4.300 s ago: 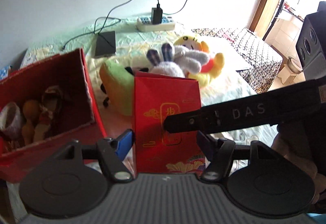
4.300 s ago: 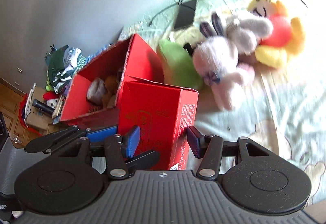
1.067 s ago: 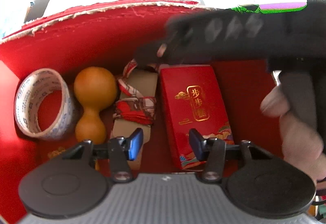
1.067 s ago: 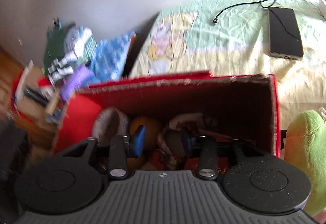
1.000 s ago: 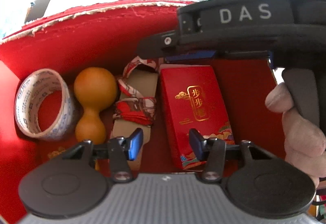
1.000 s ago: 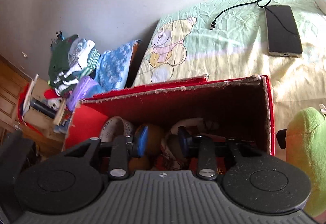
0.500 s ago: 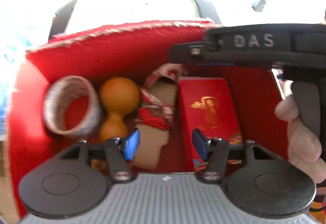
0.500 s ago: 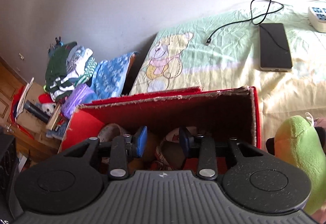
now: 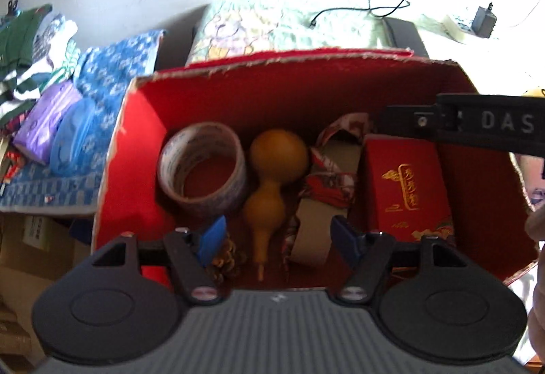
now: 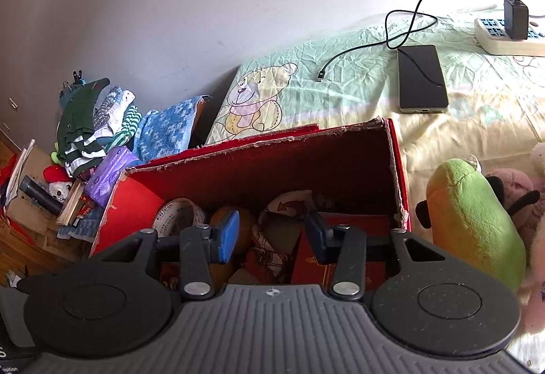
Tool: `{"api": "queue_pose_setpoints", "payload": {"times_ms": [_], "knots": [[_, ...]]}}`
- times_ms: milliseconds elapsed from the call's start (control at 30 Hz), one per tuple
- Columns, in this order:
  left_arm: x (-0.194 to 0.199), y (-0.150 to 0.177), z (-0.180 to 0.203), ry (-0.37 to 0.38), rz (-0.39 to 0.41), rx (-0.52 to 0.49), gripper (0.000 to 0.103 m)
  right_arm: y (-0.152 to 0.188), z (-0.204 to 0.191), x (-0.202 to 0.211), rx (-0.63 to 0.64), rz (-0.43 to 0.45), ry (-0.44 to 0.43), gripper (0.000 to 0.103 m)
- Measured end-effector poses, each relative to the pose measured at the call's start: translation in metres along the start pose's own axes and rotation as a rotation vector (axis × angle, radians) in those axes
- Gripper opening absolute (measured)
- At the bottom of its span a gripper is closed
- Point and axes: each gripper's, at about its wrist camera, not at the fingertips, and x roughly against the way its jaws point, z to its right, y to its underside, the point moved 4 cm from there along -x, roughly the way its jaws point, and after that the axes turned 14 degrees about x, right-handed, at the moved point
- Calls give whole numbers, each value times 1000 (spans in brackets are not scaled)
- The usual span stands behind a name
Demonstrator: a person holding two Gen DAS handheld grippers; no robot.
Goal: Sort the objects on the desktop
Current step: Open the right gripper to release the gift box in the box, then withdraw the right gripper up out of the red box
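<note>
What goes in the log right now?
left gripper: open, empty | right gripper: open, empty | small red box: in big red box

In the box (image 9: 143, 149): tape (image 9: 202, 166), gourd (image 9: 272, 176) (middle), packet (image 9: 408, 183) rightmost.

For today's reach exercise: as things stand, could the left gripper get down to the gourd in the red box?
Probably yes: the left gripper is open above the open-topped red box, and the gourd lies uncovered, though flanked closely by the tape roll.
</note>
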Motion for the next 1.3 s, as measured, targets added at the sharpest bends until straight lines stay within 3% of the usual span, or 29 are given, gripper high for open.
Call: {"api": "queue_pose_setpoints", "payload": {"times_ms": [567, 800, 900, 1067, 1300], "knots": [[-9, 2, -18, -73, -21, 5, 75, 20, -10, -15, -27, -93, 53, 45], [-12, -7, -26, -78, -20, 13, 79, 20, -19, -12, 26, -108, 88, 45], [-14, -10, -28, -82, -25, 28, 85, 20, -20, -11, 46, -109, 113, 50], [-15, -12, -27, -91, -38, 22, 85, 20, -18, -10, 13, -119, 82, 58], [-20, -14, -26, -106, -59, 15, 85, 19, -25, -6, 60, -126, 125, 61]]}}
